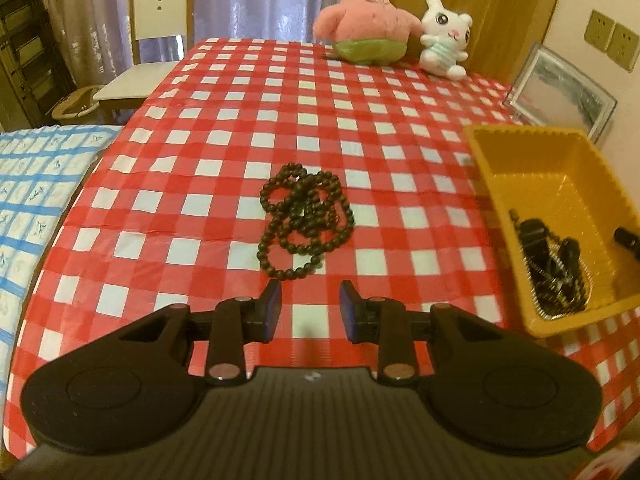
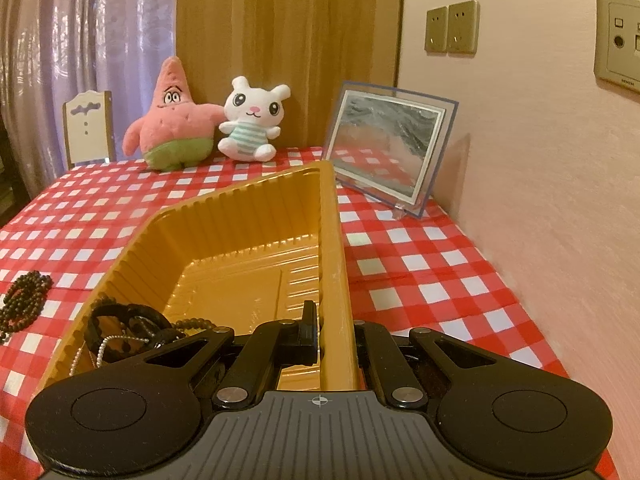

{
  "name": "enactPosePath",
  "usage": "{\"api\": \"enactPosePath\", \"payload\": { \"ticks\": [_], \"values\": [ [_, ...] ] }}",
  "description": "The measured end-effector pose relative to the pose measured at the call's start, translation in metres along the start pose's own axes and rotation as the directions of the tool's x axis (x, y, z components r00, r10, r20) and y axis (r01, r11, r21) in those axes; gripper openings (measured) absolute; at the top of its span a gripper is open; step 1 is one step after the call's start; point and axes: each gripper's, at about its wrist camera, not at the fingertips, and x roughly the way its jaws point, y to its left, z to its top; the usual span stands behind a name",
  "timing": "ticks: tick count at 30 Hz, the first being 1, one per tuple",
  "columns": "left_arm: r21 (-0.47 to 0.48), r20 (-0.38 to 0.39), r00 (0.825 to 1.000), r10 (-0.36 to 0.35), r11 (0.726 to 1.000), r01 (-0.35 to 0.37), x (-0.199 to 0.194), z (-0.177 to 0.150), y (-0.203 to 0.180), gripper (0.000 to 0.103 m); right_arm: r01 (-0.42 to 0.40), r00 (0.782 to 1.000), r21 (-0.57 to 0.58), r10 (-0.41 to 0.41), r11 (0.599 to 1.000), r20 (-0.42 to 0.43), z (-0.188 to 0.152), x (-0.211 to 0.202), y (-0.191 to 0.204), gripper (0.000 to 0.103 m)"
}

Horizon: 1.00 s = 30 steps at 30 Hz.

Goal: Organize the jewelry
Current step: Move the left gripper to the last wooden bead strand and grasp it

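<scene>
The left claw point(image 1: 310, 312) stands released above the checkered tabletop point(image 1: 200, 152), with nothing between its fingers. Just beyond it lies a tangled heap of dark bead necklaces point(image 1: 306, 220). At the right, the right claw point(image 2: 335, 336) is clenched on the near wall of the yellow tray point(image 2: 332, 240), which holds more jewelry point(image 2: 128, 332).

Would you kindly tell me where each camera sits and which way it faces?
Left wrist: behind the left tool, angled down at the dark bead necklace on the checked tablecloth; open jaws show.
Right wrist: behind the right tool, shut on the yellow tray wall.
Shared: tray, necklace, both plush toys, picture frame.
</scene>
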Motion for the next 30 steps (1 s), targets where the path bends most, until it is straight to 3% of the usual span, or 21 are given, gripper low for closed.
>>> {"api": "enactPosePath", "payload": {
  "ticks": [13, 18, 24, 30],
  "values": [
    [0.107, -0.026, 0.997, -0.068, 0.992, 0.07, 0.042, 0.015, 0.002, 0.027, 0.059, 0.998, 0.028, -0.059, 0.998, -0.008, -0.001, -0.005, 0.008, 0.004],
    [0.137, -0.017, 0.998, -0.06, 0.989, 0.061, 0.06, 0.023, -0.003, 0.027, 0.072, 0.997, 0.033, -0.071, 0.997, -0.017, -0.005, -0.008, 0.01, 0.004],
    [0.119, -0.022, 0.998, -0.055, 0.991, 0.058, 0.076, 0.033, 0.001, 0.026, 0.073, 0.997, 0.033, -0.072, 0.997, -0.012, -0.004, -0.01, 0.011, 0.004],
    [0.089, -0.037, 0.998, -0.052, 0.995, 0.055, 0.089, 0.038, 0.004, 0.017, 0.072, 0.997, 0.036, -0.072, 0.997, -0.015, -0.004, -0.01, 0.01, 0.004]
  ]
}}
